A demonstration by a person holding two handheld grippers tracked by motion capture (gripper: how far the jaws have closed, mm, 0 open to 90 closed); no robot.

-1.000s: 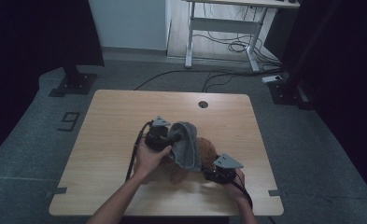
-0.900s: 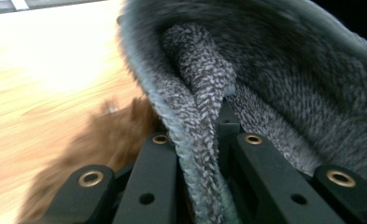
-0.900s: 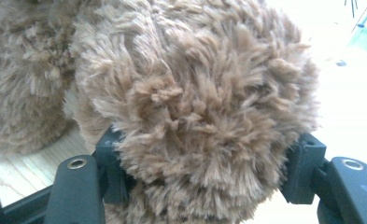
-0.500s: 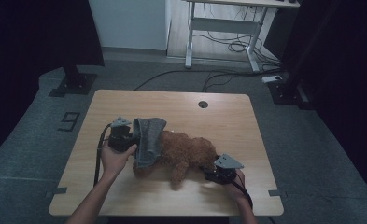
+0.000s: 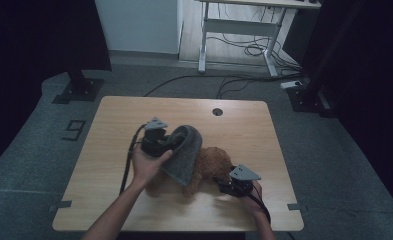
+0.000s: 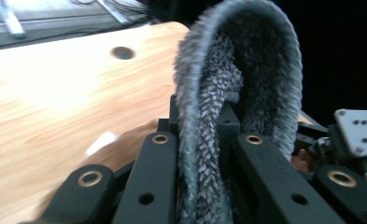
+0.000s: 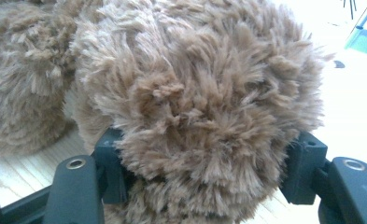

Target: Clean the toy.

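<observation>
One plush toy [image 5: 211,162], right gripper [image 5: 223,186] jaws clamped on it; one grey cloth [image 5: 186,152], left gripper [image 5: 170,143] jaws pinching it.

Fuzzy grey cloth [image 5: 186,152], shaggy brown plush toy [image 5: 215,161], matt wooden table [image 5: 114,125]

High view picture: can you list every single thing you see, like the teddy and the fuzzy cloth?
Fluffy brown plush toy: one, brown, lying on the table between the two grippers.
Fuzzy grey fabric piece: one, grey, draped over the toy's left part.
Light wooden table: one, with a round dark hole near its far edge.
White metal desk frame: one, on the floor behind, cables under it.
Black stand base: one, far left floor.
Left gripper: one, black, shut on the grey fabric.
Right gripper: one, black, clamping the toy.
</observation>
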